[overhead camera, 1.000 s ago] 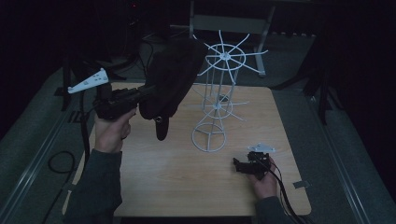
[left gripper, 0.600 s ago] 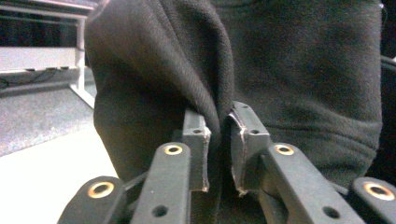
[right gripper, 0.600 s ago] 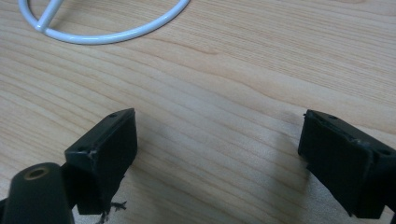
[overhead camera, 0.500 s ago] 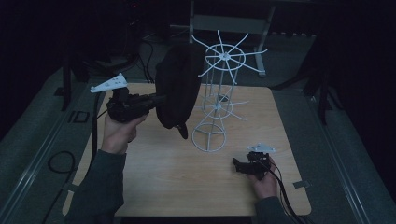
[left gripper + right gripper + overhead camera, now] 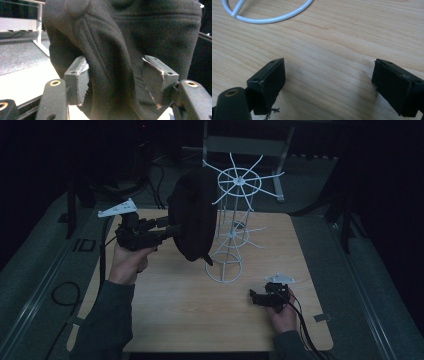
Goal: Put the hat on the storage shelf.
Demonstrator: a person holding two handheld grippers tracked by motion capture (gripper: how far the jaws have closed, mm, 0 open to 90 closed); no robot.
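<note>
Between the jaws of the left gripper (image 5: 167,229), which have just been opening, a fold of the black hat (image 5: 195,220) still sits, but the pads look to stand off the cloth on both sides; the dim light makes that hard to confirm. Outward from there, the hat hangs on an arm of the white wire rack (image 5: 235,227), on the rack's left side, so the hanging seems done and only the withdrawal is left. Right of the rack's base ring, the right gripper (image 5: 257,297) rests on the wooden table (image 5: 175,320), jaws wide and empty.
</note>
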